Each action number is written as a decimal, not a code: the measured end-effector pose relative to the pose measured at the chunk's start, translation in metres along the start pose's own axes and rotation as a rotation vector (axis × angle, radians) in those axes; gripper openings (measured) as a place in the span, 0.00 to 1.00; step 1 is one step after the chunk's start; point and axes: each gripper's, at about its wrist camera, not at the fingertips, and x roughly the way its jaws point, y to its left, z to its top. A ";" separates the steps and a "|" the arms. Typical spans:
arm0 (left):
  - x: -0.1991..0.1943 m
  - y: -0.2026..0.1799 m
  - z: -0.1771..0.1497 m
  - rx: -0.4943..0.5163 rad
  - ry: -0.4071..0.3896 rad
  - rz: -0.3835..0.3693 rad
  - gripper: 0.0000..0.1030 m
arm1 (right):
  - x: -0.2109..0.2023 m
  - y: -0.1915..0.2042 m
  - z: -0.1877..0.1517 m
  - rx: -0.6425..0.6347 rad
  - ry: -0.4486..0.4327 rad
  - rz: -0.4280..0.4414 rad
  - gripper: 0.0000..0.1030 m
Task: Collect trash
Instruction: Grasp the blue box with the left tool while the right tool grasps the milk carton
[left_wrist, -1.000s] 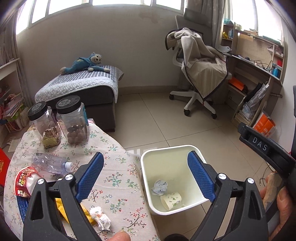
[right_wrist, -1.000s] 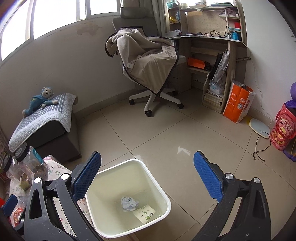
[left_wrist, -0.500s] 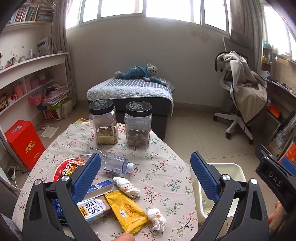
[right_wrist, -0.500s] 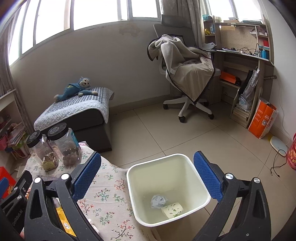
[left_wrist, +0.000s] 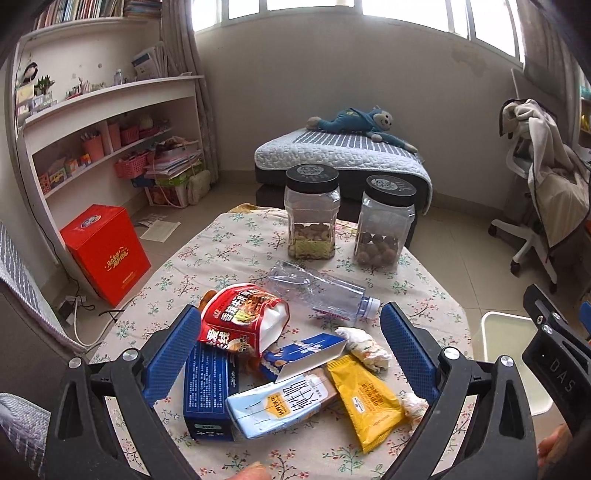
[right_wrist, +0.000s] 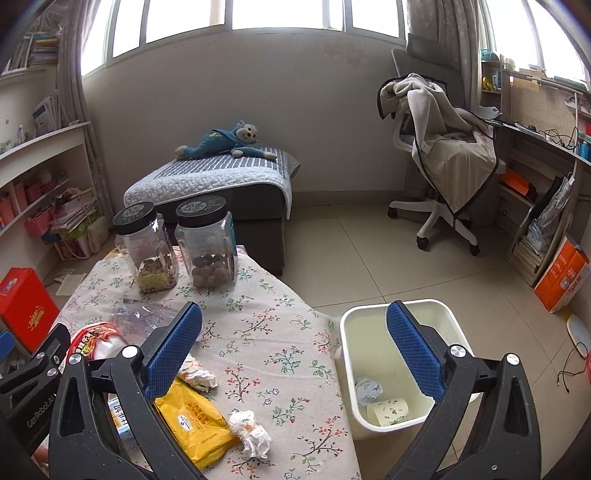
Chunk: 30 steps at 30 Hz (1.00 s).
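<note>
My left gripper (left_wrist: 291, 343) hangs open above a heap of litter on the flowered table (left_wrist: 236, 251): a red snack bag (left_wrist: 240, 319), a dark blue box (left_wrist: 208, 387), a light blue carton (left_wrist: 277, 404), a yellow packet (left_wrist: 369, 397), a clear plastic bottle (left_wrist: 317, 291) and crumpled tissues (left_wrist: 365, 349). Nothing sits between its pads. My right gripper (right_wrist: 295, 349) is open too, over the table's right edge. Below it stand the yellow packet (right_wrist: 194, 417), a tissue wad (right_wrist: 251, 434) and the white bin (right_wrist: 345, 332), which holds a paper ball (right_wrist: 367, 387) and a cup (right_wrist: 388, 410).
Two black-lidded jars (left_wrist: 312, 214) (left_wrist: 386, 221) stand at the table's far side. A red box (left_wrist: 105, 251) sits on the floor at left by the shelves. A low bed with a blue plush monkey (right_wrist: 225, 142) and a draped office chair (right_wrist: 439, 158) lie beyond.
Both views have swung left from the bin toward the table. The litter heap now fills the left wrist view, and the bin has slid to the right edge.
</note>
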 end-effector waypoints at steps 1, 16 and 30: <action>0.004 0.007 -0.002 -0.003 0.019 0.012 0.92 | 0.001 0.006 -0.001 -0.011 0.006 0.010 0.93; 0.108 0.109 -0.053 -0.085 0.470 0.121 0.92 | 0.032 0.091 -0.030 -0.246 0.182 0.140 0.93; 0.162 0.121 -0.074 -0.179 0.680 0.003 0.70 | 0.085 0.112 -0.086 0.037 0.712 0.426 0.93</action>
